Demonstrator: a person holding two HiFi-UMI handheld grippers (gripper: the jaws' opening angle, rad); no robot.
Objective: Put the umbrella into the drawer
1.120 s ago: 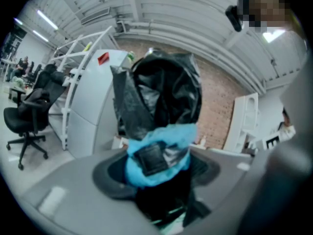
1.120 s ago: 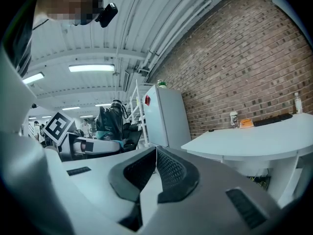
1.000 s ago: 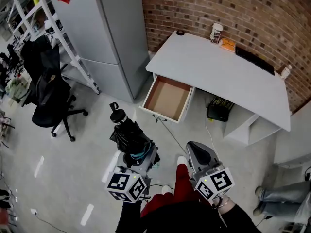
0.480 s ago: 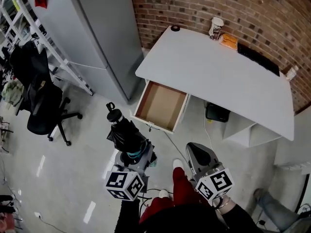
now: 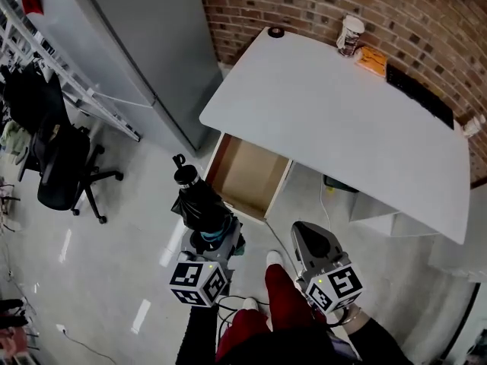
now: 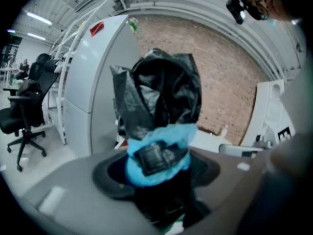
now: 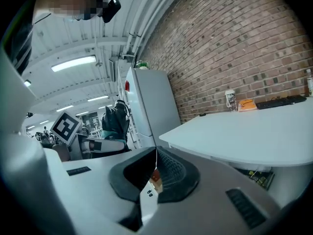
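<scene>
A folded black umbrella (image 5: 199, 204) with a blue strap points up and away from my left gripper (image 5: 211, 238), which is shut on its lower end. In the left gripper view the umbrella (image 6: 159, 97) fills the middle and the strap (image 6: 157, 153) sits between the jaws. The open drawer (image 5: 245, 175) hangs under the white desk (image 5: 335, 120), empty, just beyond the umbrella's tip. My right gripper (image 5: 310, 242) is lower right of the drawer, shut with nothing in it. In the right gripper view its jaws (image 7: 155, 163) meet, and the umbrella (image 7: 116, 121) shows at left.
A grey cabinet (image 5: 152, 44) stands left of the desk against the brick wall. A black office chair (image 5: 61, 166) is at far left. A cup (image 5: 351, 34), an orange object (image 5: 373, 59) and a keyboard (image 5: 418, 93) lie at the desk's far edge.
Both grippers have come nearer to the desk. The open drawer now lies right beyond the umbrella's tip. The left grip on the umbrella is unchanged.
</scene>
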